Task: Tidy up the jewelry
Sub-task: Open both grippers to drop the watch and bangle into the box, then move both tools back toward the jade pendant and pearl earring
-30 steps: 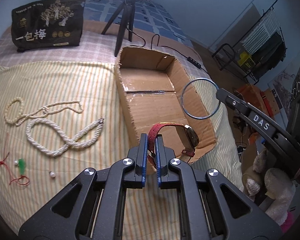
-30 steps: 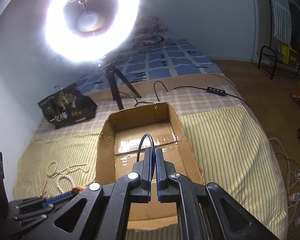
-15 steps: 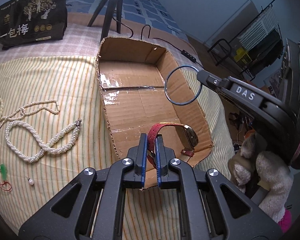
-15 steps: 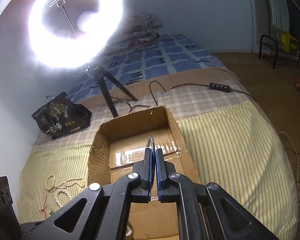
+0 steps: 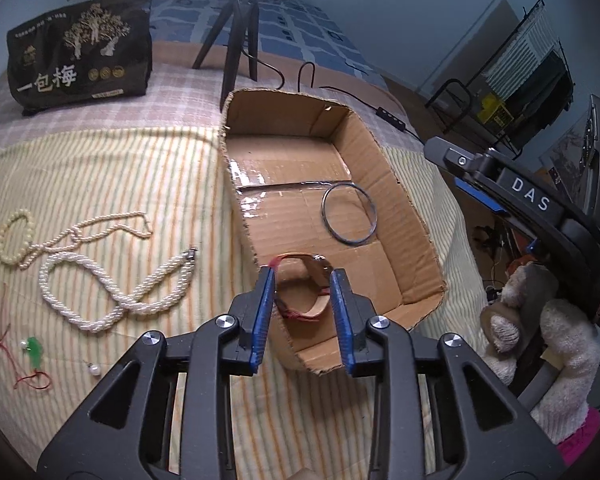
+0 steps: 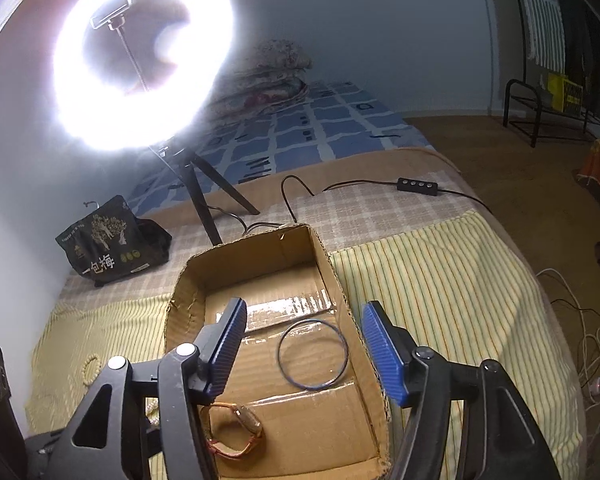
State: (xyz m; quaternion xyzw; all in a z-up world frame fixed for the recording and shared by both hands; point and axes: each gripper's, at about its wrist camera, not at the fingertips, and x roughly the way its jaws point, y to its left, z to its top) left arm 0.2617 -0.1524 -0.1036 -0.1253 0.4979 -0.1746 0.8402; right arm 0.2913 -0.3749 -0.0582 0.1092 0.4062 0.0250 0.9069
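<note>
You'd got both tongs, left (image 5: 302, 312) & right (image 6: 302, 344), spread wide w/ nothing gripped, watch (image 6: 236, 432) & bangle (image 6: 312, 354) lying inside the cardboard box (image 5: 416, 216), so next probably meant fetching the pearl necklaces (image 5: 112, 288) left of the box.

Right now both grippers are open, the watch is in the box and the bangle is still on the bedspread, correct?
Not quite. The bangle lies inside the box too, beyond the watch, as the right wrist view shows. Both grippers, left and right, are open.
</note>
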